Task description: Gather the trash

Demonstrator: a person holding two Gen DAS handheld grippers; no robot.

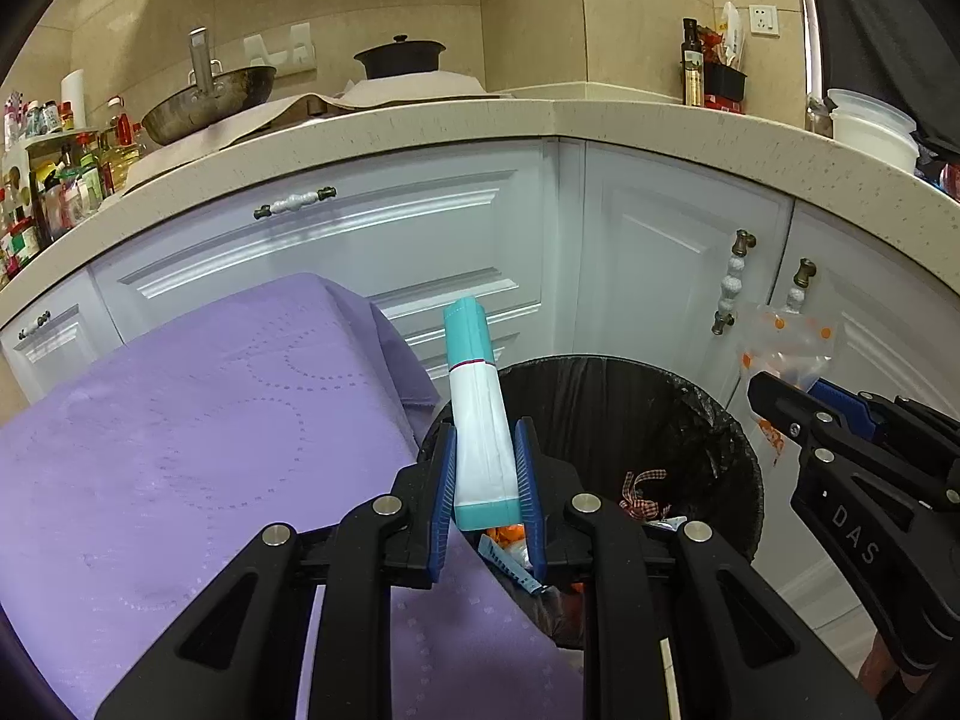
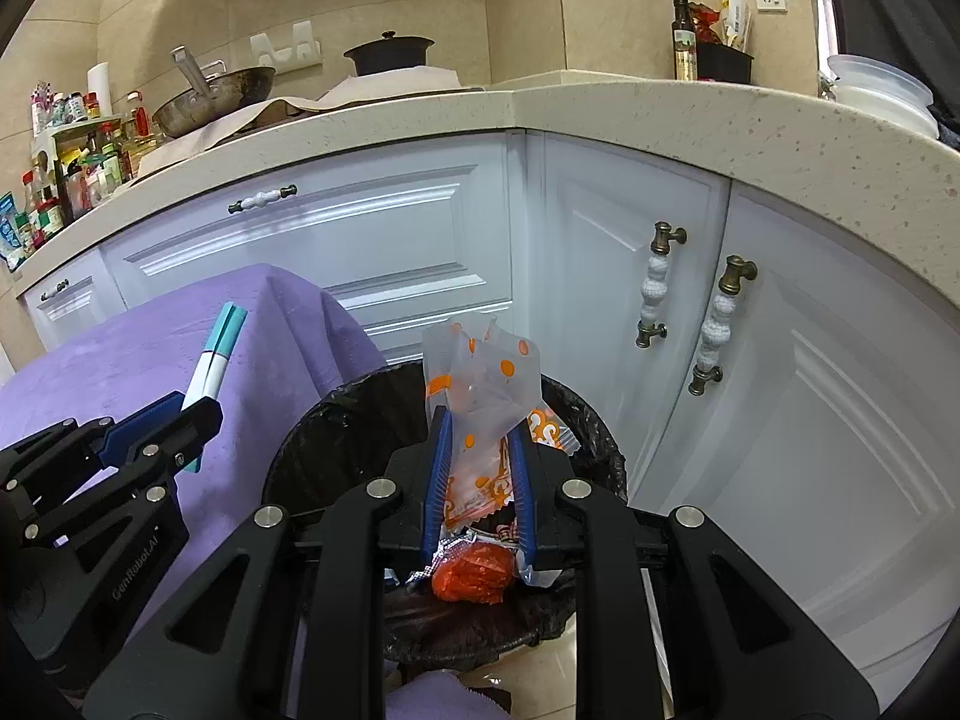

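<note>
The left gripper clamps a teal-and-white tube, long axis toward 12 o'clock, over the bin's 9 o'clock rim, while the right gripper, squarely above the bin, pinches a spotted wrapper.

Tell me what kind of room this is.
Most likely a home kitchen. A speckled stone countertop runs over white cabinet doors, a wok and a black lidded pot sit on top, and bottles of sauces and seasonings crowd the far left end.
</note>
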